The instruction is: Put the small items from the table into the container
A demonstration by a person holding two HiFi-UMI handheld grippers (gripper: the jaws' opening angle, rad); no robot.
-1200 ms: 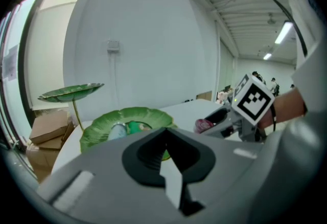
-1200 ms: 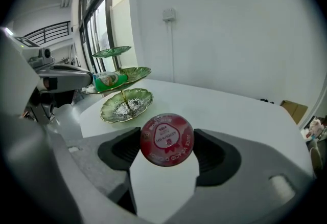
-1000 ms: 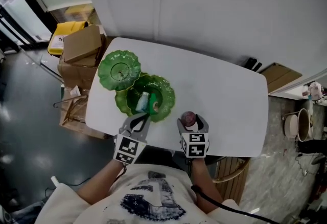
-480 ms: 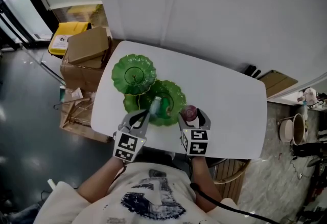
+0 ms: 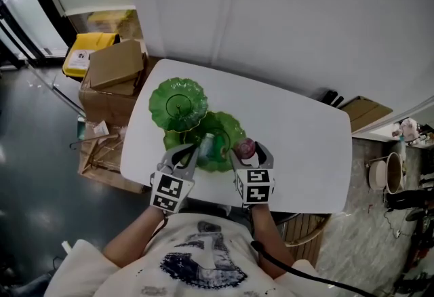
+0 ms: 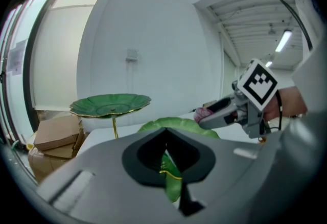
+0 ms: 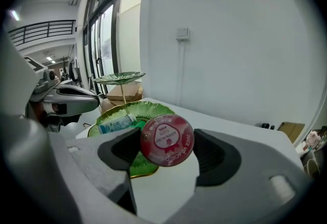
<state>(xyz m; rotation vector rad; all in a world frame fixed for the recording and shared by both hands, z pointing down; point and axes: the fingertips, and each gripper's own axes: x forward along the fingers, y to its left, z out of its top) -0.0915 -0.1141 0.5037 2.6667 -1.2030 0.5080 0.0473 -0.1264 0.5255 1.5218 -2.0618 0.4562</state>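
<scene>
Right gripper view, right gripper point(image 7: 166, 150) gripping red "JUICE" tin point(image 7: 167, 139), left gripper point(image 6: 166, 160) clamping green dish point(image 6: 176, 125) rim

In the head view the top plate point(image 5: 178, 104) covers part of the dish point(image 5: 234, 131) below it. The left gripper point(image 5: 183, 154) and right gripper point(image 5: 249, 152) cover the dish's near rim. The tube point(image 5: 207, 145) is too small for its print to be read. In the left gripper view that gripper's body hides most of the dish and all of the tube. In the right gripper view the cup point(image 7: 167, 140) shows only its red lid; its body is behind. The person point(image 5: 196, 262) is cut off by the bottom edge.
</scene>
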